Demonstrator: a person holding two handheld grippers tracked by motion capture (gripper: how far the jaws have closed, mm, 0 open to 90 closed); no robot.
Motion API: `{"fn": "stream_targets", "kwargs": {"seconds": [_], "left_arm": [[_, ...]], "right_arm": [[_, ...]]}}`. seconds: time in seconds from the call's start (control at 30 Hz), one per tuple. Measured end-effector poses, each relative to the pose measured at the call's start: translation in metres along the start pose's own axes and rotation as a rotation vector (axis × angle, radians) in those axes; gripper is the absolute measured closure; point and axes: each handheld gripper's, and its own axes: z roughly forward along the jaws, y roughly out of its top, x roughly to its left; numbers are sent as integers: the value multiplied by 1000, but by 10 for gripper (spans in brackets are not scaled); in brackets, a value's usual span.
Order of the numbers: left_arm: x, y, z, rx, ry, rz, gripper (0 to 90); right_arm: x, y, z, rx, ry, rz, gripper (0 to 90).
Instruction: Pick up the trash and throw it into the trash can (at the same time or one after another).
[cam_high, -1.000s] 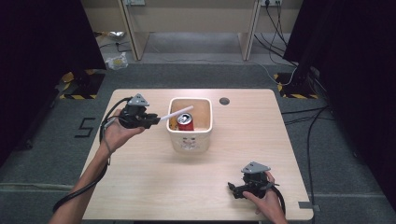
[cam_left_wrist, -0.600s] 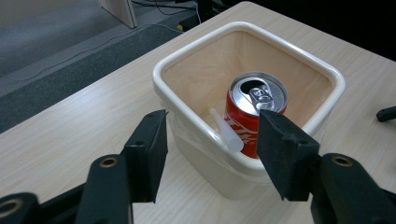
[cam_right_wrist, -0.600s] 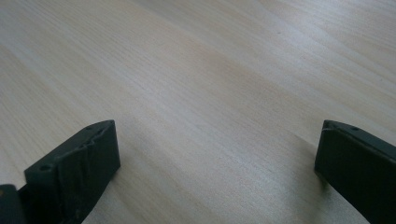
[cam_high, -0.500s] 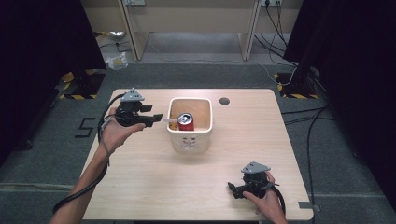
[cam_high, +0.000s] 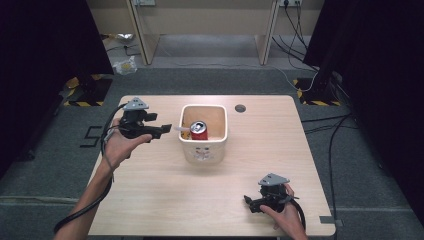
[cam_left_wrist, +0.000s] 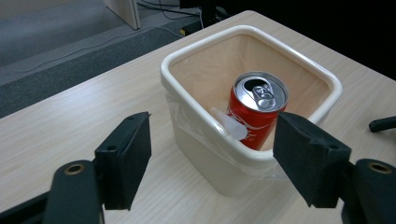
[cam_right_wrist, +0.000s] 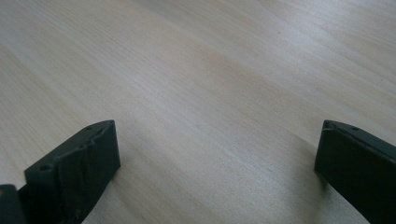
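A cream square bin (cam_high: 202, 145) stands on the wooden table (cam_high: 165, 200), a little toward 12 o'clock from the table's middle in the high view. Inside it a red soda can (cam_high: 199, 131) stands upright, its silver top showing, and a white plastic spoon (cam_left_wrist: 229, 125) leans against the can with its handle over the bin's 9 o'clock rim. The left gripper (cam_high: 165, 129) hangs just beside that rim, at 9 o'clock from the bin, pointing toward 3 o'clock. Its jaws have just been opening and now stand wide apart with nothing between them; in the left gripper view the two black pads (cam_left_wrist: 126, 156) frame the bin's near wall without touching it, and the spoon lies free beyond them, resting in the bin. The right gripper (cam_high: 252, 204) sits low over the bare wood at about 5 o'clock from the bin, well apart from it, held in the person's right hand (cam_high: 285, 215). Its jaws are spread wide too, empty, with plain tabletop between them.
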Motion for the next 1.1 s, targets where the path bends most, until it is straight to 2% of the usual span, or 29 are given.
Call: {"fn": "stream_targets", "kwargs": {"seconds": [0.17, 0.7, 1.1], "left_arm": [[5, -6, -2, -12, -13, -22, 247], [18, -24, -8, -41, -8, -64, 173], [18, -42, -4, -48, -26, -67, 164]], "right_arm": [[0, 0, 0, 1, 0, 2, 2], [0, 0, 0, 0, 0, 1, 2], [0, 0, 0, 1, 0, 2, 2]]}}
